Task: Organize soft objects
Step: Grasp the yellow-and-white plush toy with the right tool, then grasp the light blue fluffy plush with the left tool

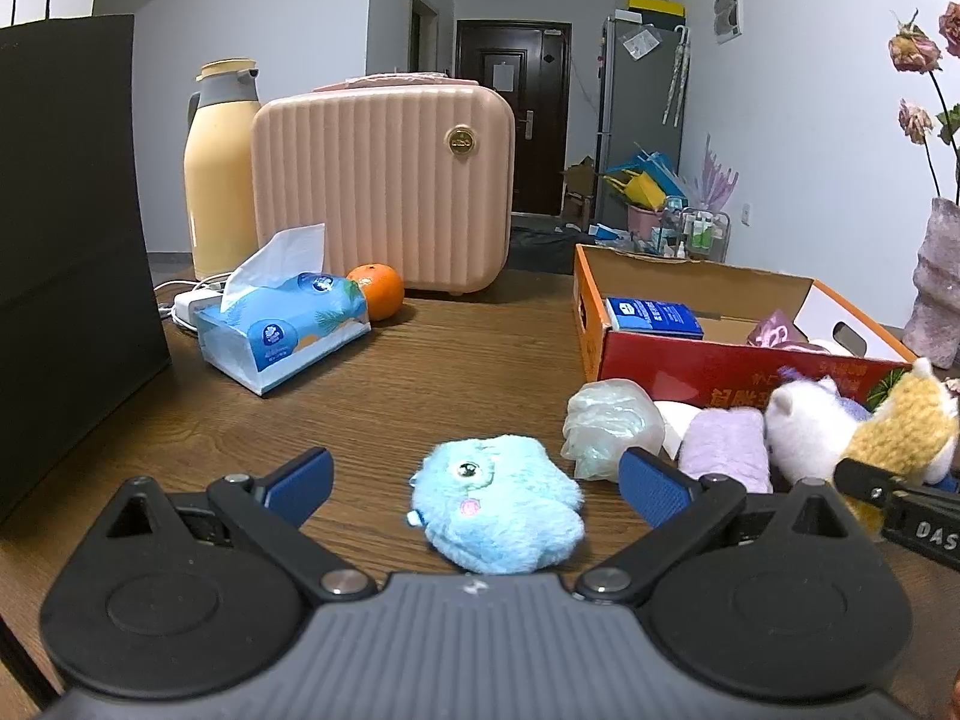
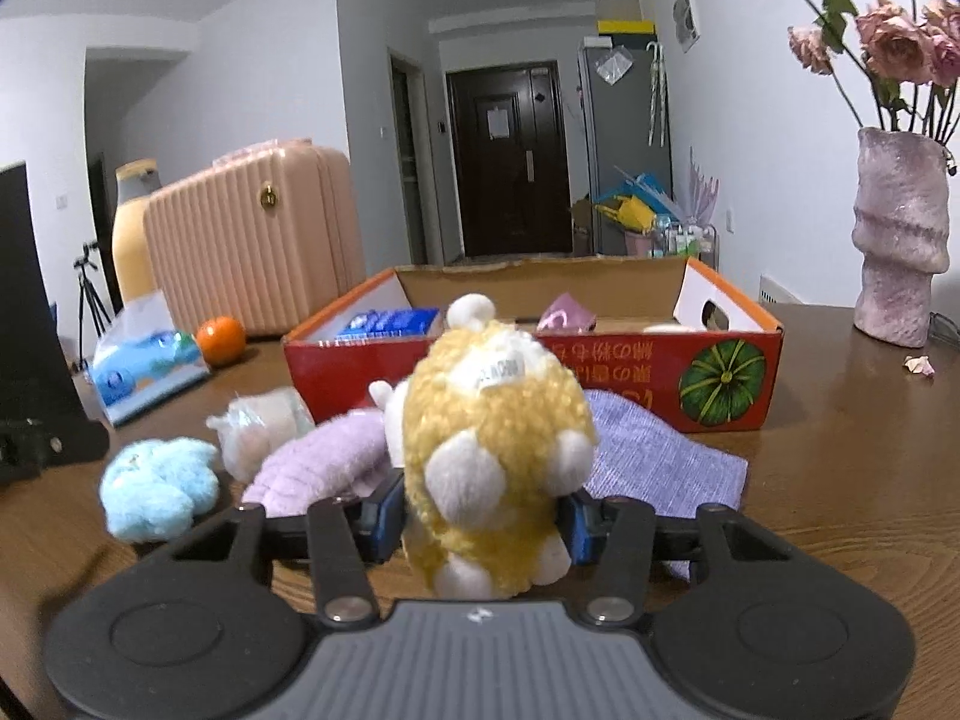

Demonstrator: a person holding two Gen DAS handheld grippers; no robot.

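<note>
Left wrist view: the left gripper (image 1: 474, 483) is spread wide, grasping nothing, with a blue plush toy (image 1: 498, 507) lying on the wooden table (image 1: 420, 372) between its fingers. A crumpled plastic bag (image 1: 609, 426) and a rolled lilac towel (image 1: 726, 450) lie just beside the red cardboard box (image 1: 720, 369).

Right wrist view: the right gripper (image 2: 480, 519) is clenched on a yellow-and-white plush toy (image 2: 492, 450), in front of the box, above a lilac cloth (image 2: 654, 456).

Blue plush (image 1: 498, 504) between gripper (image 1: 477, 480) fingers.
</note>
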